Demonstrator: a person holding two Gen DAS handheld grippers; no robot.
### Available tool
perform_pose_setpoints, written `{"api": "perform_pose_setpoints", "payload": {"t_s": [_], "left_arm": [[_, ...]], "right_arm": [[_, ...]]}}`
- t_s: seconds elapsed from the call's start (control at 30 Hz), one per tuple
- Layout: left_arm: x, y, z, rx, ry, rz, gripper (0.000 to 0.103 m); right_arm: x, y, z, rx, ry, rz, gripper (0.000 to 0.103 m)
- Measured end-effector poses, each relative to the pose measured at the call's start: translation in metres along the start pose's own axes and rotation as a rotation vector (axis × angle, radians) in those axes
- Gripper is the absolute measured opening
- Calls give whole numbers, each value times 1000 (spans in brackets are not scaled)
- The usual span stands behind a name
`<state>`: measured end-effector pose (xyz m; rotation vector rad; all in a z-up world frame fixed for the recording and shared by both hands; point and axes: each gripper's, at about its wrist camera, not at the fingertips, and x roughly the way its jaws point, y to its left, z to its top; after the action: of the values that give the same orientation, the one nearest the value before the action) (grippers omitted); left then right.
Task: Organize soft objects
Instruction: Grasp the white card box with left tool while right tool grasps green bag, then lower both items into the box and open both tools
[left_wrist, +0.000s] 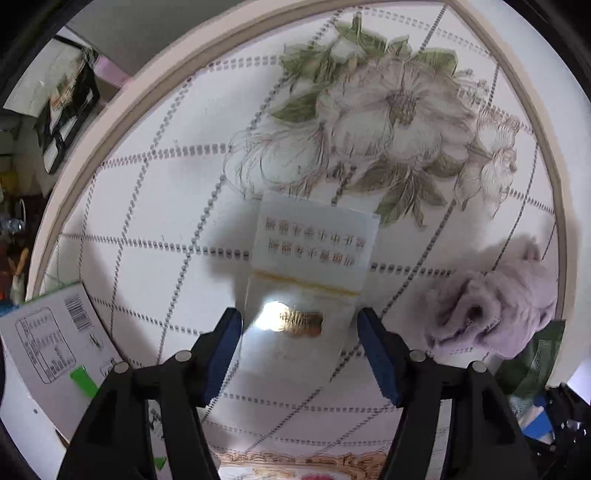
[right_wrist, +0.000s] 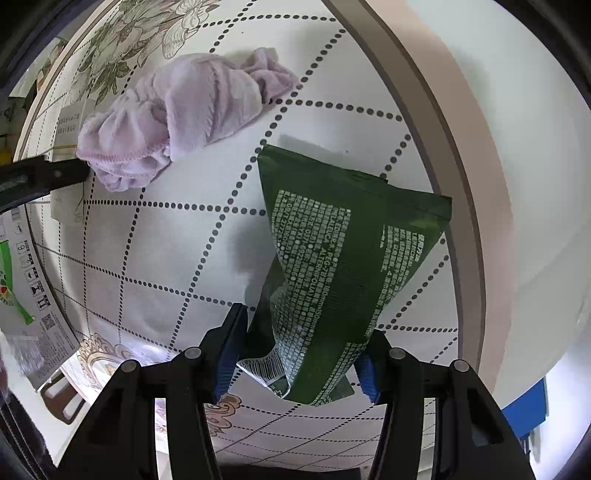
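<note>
left wrist view looks steeply down on a round table (left_wrist: 122, 206) with a white top, a dotted diamond grid and a printed flower (left_wrist: 388, 110). the left gripper (left_wrist: 299, 354) hangs over a white packet (left_wrist: 314, 251) with gold lettering and a gold seal; its blue pads stand apart on either side of the packet's near end, with a gap visible at each side, so the fingers are open and not pressing. a crumpled lilac cloth (left_wrist: 495, 306) lies to the right of the packet, near the table's rim, apart from it. a grey box (left_wrist: 51, 332) with a barcode and a green mark lies at the left edge. a bit of green pouch (left_wrist: 535, 365) shows below the cloth

right wrist view shows the right gripper (right_wrist: 295, 354) with its blue pads on both sides of the green pouch (right_wrist: 343, 251), whose lower end is bunched between them and looks pinched, while the upper end rests on the table (right_wrist: 155, 251). the lilac cloth (right_wrist: 184, 110) lies beyond, up and left, apart from the pouch. the tip of the left gripper (right_wrist: 44, 177) shows just beside the cloth's left end
</note>
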<state>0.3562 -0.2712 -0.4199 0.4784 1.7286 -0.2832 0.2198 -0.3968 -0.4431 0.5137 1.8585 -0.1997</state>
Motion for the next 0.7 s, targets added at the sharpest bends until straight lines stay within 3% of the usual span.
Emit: {"api": "perform_pose_setpoints", "payload": {"t_s": [0.07, 0.17, 0.27, 0.47, 0.7], "left_arm": [[2, 3, 2, -29, -4, -40, 56], [8, 25, -8, -96, -13, -96, 56], [14, 33, -24, -129, -18, -117, 55], [16, 40, -92, -197, -45, -223, 55], [-50, 56, -186, -247, -212, -342, 55]], "right_arm": [[-2, -7, 0, 14, -9, 12, 55], [-10, -17, 0, 27, -41, 11, 44], [-15, -24, -2, 43, -56, 27, 39], [-33, -20, -22, -7, -89, 41, 35], [-98, 20, -68, -174, -175, 115, 35]]}}
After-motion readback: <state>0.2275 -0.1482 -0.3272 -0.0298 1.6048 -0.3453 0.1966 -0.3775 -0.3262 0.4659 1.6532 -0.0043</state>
